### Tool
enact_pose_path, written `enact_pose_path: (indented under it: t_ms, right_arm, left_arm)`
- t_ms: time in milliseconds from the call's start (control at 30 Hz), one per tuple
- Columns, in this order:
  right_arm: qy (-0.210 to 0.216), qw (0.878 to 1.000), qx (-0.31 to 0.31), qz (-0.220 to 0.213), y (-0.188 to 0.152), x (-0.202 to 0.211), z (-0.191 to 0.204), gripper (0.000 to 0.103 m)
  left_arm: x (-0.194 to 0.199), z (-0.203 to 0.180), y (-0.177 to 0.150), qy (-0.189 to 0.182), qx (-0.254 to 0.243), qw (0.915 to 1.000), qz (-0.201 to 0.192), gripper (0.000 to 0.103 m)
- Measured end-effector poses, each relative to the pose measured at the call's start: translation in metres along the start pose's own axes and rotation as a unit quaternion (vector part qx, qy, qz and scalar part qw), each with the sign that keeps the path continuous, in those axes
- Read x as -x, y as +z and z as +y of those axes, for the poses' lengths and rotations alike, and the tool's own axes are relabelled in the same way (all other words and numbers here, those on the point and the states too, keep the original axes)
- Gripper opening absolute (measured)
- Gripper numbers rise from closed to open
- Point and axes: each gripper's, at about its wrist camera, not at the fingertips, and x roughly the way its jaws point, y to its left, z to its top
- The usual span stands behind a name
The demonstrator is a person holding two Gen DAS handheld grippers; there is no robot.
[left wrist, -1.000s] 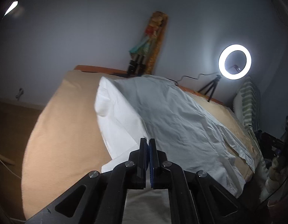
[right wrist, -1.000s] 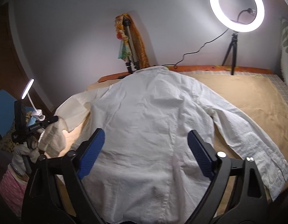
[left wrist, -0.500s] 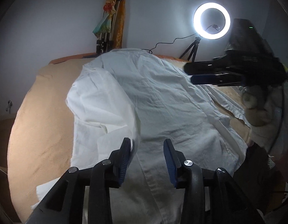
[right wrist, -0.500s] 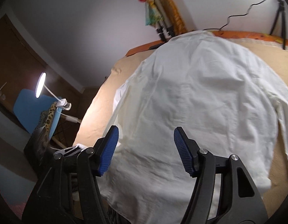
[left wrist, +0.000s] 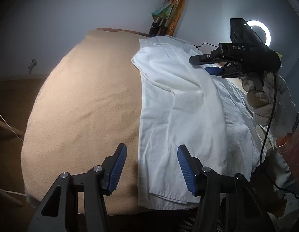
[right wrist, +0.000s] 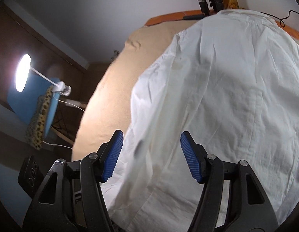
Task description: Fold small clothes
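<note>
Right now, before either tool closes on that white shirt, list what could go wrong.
1. The left tool, jaws opening, straddles the white shirt's edge beside the folded-over sleeve; it may pinch only one layer, so the fold slides apart.
2. The right tool, jaws closing with nothing pressed yet, hangs over rumpled cloth and could lock creases in.
3. The shirt's near hem reaches the tan bed cover's edge; a tug might drag it off.
</note>
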Motion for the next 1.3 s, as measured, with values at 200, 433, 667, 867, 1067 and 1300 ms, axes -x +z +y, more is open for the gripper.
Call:
enact_pose_path:
  t_ms: [200,433,667,867,1067,1300]
  right_arm:
    - [-0.034,0.999,-0.01,0.035,-0.016,-0.018,-0.025,0.049]
    - [0.0,0.999,-0.014,0.033,-0.016,-0.025,-0.029,0.044]
    - [0.101,0.993,-0.058,0.029,-0.015,-0.031,-0.021,0.01]
    - [0.133,0.99,-0.048,-0.002,-0.019,-0.031,-0.02,0.009]
    - [0.039,0.999,-0.013,0.024,-0.025,-0.045,-0.018,0.007]
    - [-0.062,0.995,0.074,-0.004,-0.002,-0.018,0.025,0.039]
  left_arm:
    - [-0.008,-0.028,-0.01,-0.005,-0.006,0.9999,0.012,0.046]
    - [-0.025,-0.032,-0.01,0.018,-0.015,0.9995,0.022,0.002]
    - [0.037,-0.039,-0.012,0.007,0.002,0.9997,-0.023,0.0]
    - [0.054,-0.03,-0.027,0.031,0.032,0.9987,-0.027,0.0]
    - [0.025,-0.018,-0.041,0.034,0.052,0.9978,0.024,0.0]
    - [0.034,-0.037,-0.054,0.015,0.032,0.9992,0.017,0.0]
